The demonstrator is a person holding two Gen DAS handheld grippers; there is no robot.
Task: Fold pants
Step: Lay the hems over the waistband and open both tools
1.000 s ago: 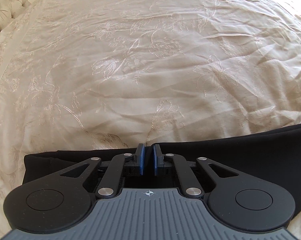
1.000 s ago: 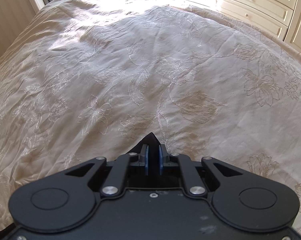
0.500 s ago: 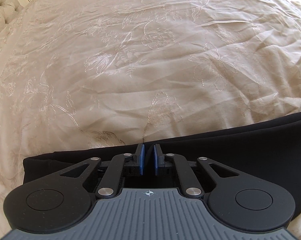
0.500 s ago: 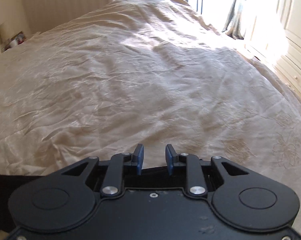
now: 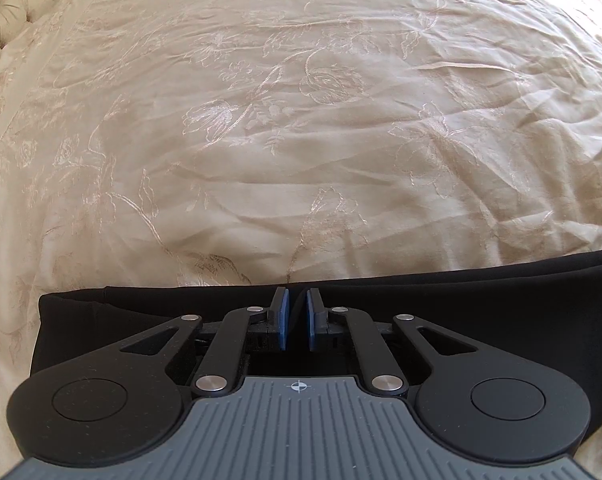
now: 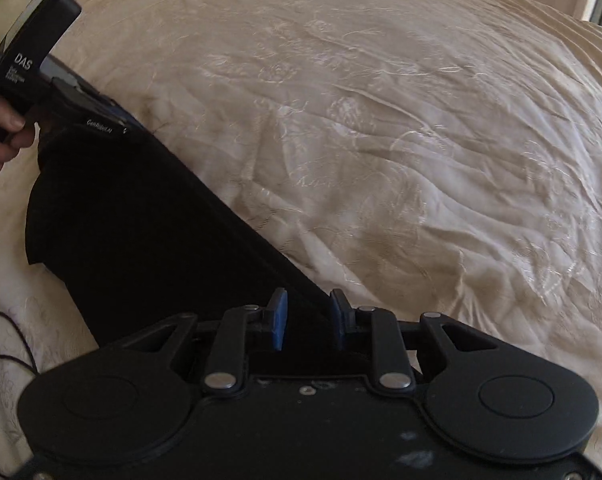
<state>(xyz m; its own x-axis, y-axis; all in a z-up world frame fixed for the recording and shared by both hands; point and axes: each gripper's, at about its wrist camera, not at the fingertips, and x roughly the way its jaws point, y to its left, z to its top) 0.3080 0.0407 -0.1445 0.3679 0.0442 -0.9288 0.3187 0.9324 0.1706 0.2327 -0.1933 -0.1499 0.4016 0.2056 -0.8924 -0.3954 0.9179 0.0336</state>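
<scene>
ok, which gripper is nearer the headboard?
Left. The left gripper is shut on the pants close to the headboard. The right gripper, jaws just been opening with the pants' edge between them, sits farther along the pants.

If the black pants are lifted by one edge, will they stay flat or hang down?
The black pants are probably floppy: they lie limp and layered on the bedspread. Lifted, they would likely sag. The smooth bedspread may let them slide.
</scene>
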